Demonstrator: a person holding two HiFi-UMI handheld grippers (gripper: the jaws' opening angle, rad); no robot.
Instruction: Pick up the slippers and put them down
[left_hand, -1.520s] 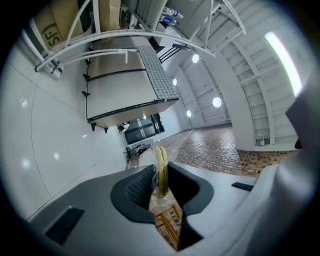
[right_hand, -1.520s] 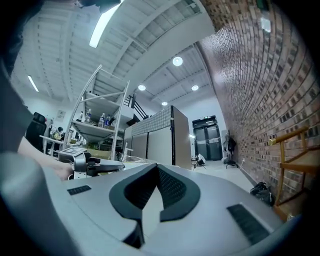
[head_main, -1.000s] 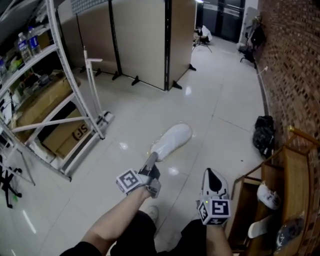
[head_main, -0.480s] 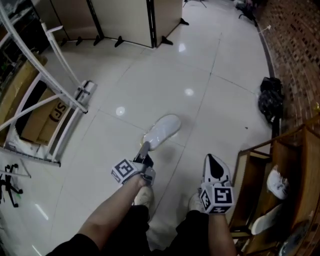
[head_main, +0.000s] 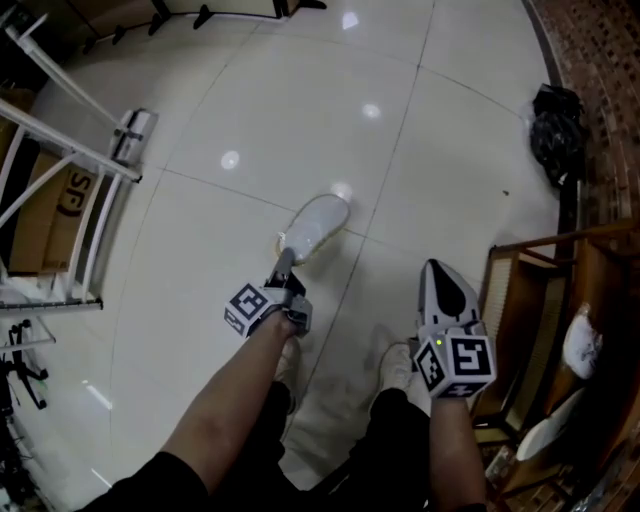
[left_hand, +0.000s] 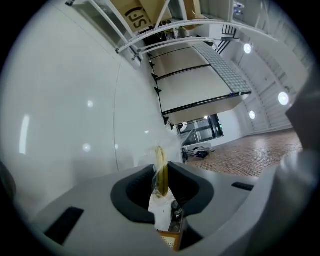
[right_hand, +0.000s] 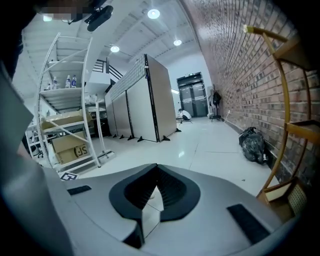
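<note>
As both grippers have come down over the last second, the head view shows the left gripper (head_main: 284, 258) bringing the white slipper (head_main: 314, 225) from well above the tiled floor (head_main: 230, 90) to a position close over it. Whether the sole already touches the tiles cannot be determined. The slipper projects straight ahead of the left jaws, toe away from the person. Judged from this, the lift is complete and the set-down is in hand; release would follow once contact is made. The right gripper (head_main: 438, 270) has descended alongside, with a wooden rack (head_main: 540, 240) just to its right and nothing at its tip. In the left gripper view, the jaws stand narrowly apart and pinch the slipper's edge, and a yellowish rim and clear wrapping rise from between the pads. In the right gripper view, the jaws are pressed together with nothing between them. Bare floor lies ahead, and a black bag (right_hand: 252, 142) sits further ahead to the right, by the brick wall (right_hand: 235, 75).
</note>
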